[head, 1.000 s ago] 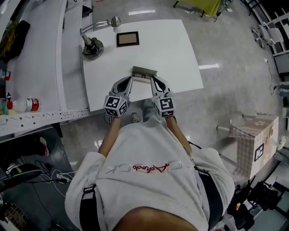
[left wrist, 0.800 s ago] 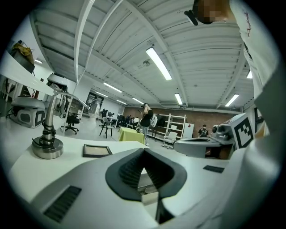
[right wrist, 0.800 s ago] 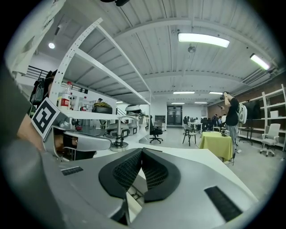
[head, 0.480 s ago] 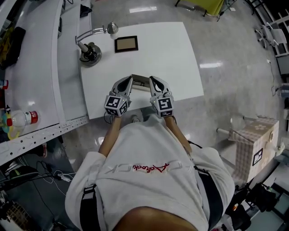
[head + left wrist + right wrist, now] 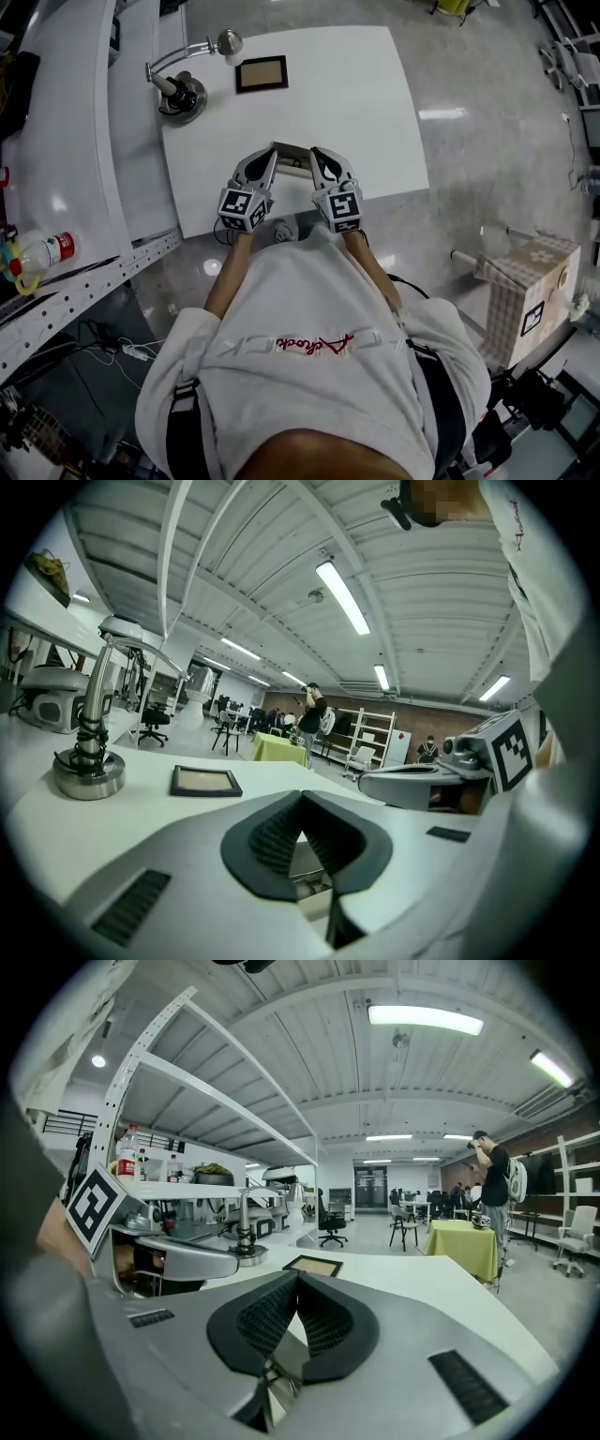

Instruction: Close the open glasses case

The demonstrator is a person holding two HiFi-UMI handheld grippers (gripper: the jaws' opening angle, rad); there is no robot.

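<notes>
Both grippers have edged forward and lower over the white surface (image 5: 375, 112), near whose front edge the glasses case (image 5: 292, 156) sits between the left gripper (image 5: 272, 154) and right gripper (image 5: 315, 152), each clenched tip to tip.

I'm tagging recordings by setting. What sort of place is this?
Probably a large open lab or workshop hall: long strip lights overhead, metal shelving racks in the background, and office chairs standing around.
</notes>
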